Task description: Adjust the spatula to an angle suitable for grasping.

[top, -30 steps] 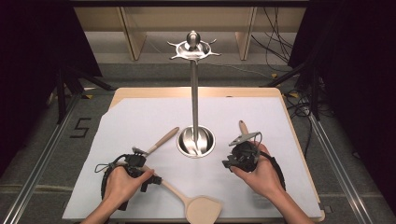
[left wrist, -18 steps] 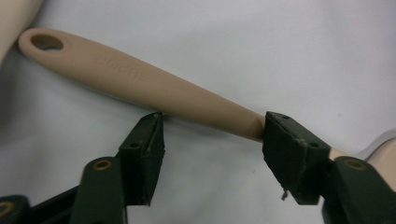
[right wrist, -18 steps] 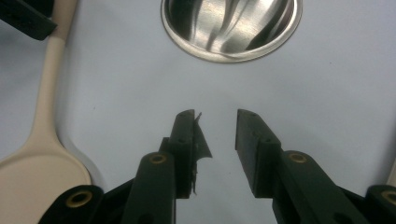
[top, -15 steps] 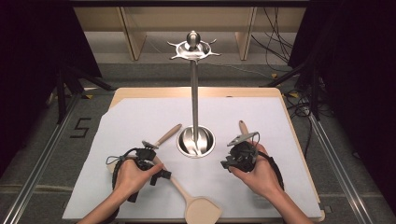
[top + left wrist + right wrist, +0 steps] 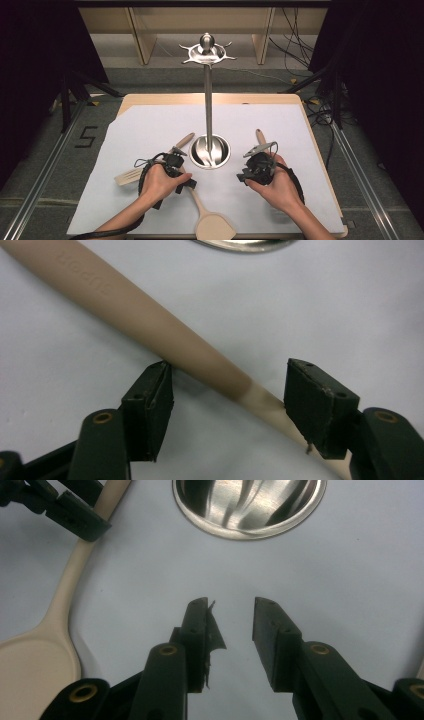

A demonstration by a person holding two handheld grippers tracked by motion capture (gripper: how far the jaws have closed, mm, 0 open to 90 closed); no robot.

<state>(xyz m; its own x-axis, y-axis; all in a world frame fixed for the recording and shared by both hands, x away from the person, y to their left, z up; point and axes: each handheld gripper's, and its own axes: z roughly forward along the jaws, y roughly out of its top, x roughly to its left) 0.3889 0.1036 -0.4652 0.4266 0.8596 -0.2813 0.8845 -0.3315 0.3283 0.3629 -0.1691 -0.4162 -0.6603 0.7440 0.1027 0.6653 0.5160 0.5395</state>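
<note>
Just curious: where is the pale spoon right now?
In the high view the spoon lies near the table's front edge, its handle running up between the open jaws of the left gripper, just left of the stand's base.

Two bare forearms and hands, no sleeves showing. Each hand carries a black two-jaw gripper: left gripper (image 5: 186,183), right gripper (image 5: 243,176). A grey three-cornered plate tops the right one. Black cables loop from both. The jaws are matte black blocks on arms with brass-ringed screw holes.
</note>
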